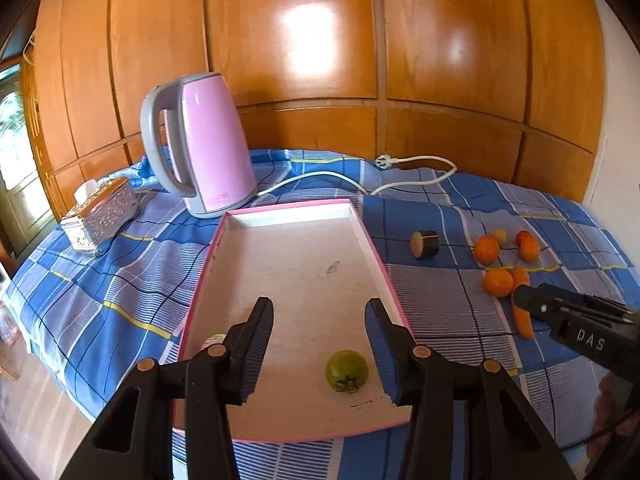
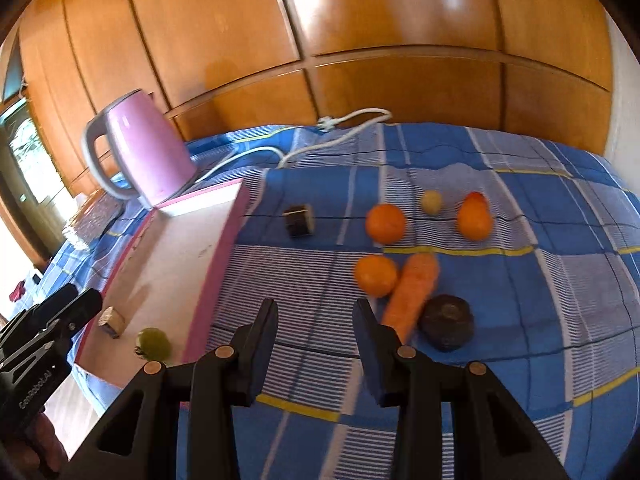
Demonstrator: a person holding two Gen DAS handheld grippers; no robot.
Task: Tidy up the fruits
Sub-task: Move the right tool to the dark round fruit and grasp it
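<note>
We had the left gripper (image 1: pixel 320 310) over the near end of the pink-rimmed tray (image 1: pixel 296 206), jaws apart with nothing between them — a green tomato (image 1: pixel 347 371) lay on the tray floor just below. The right gripper (image 2: pixel 316 312) hung over the blue checked cloth (image 2: pixel 520 300), jaws also apart and empty. Ahead of it lay two oranges (image 2: pixel 376 275), a carrot (image 2: pixel 414 290) touching the nearer one, and a dark round thing (image 2: pixel 447 322) beside the carrot. A pink kettle (image 1: pixel 208 140) and its white cord (image 1: pixel 420 160) stood behind the tray — clear of both grippers.
</note>
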